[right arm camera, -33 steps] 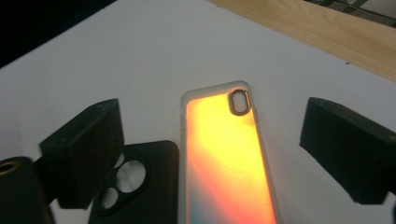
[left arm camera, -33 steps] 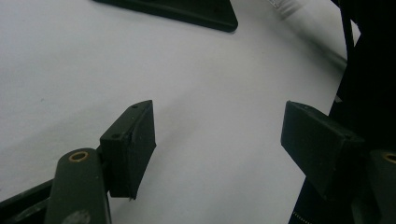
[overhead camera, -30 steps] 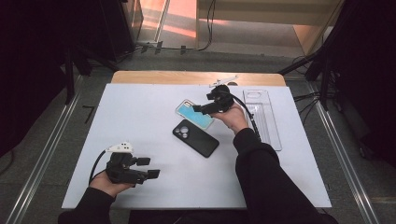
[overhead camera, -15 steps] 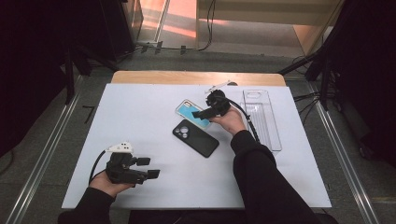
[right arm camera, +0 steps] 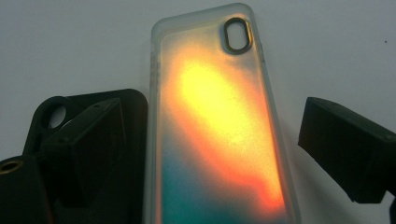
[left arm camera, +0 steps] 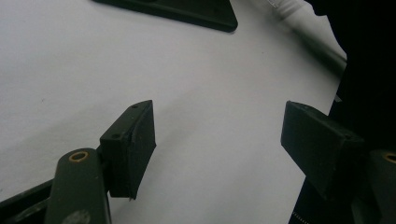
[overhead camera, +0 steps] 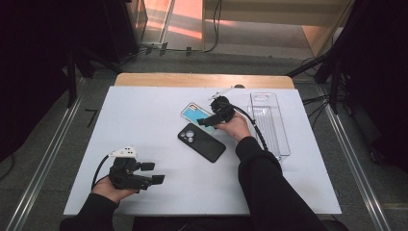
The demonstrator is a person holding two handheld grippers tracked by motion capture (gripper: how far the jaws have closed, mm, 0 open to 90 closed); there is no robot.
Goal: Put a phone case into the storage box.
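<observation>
Right gripper view: your right gripper (right arm camera: 212,154) open, straddling colourful phone case (right arm camera: 219,130); thin, light, flexy, slick — pinch long edges mid-length.

The white table (overhead camera: 144,120) lies bare across its whole left half and along the near edge, so a hand passes freely there. Toward the middle, a coloured phone case (overhead camera: 195,113) and a black phone case (overhead camera: 202,143) lie side by side, touching. A clear tray (overhead camera: 269,126) blocks the right side.
</observation>
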